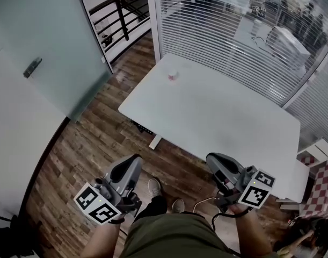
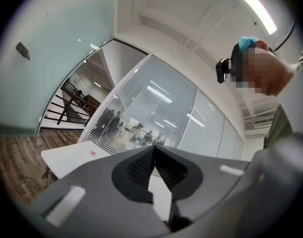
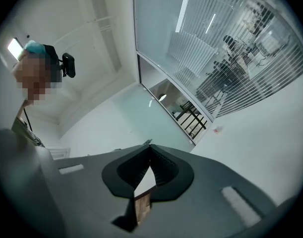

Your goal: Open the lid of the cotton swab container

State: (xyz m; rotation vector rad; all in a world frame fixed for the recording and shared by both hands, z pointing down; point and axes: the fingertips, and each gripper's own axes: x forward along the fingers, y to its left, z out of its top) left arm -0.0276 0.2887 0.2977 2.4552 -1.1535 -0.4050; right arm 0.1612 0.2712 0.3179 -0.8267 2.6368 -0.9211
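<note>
Wooden flooring (image 1: 94, 144) lay around a white table (image 1: 223, 117), with a blind-covered glass wall (image 1: 223, 31) behind it and a frosted glass door (image 1: 45, 52) on the left. The cotton swab container (image 1: 173, 76), small and pinkish, stood near the table's far left corner; its lid was too small to make out. I held the left tool (image 1: 136, 160) and right tool (image 1: 212, 159) over the floor, short of the table's near edge, well apart from the container. Both tools' jaws were pressed together, empty. A red-checked seat (image 1: 319, 195) stood at the right.
</note>
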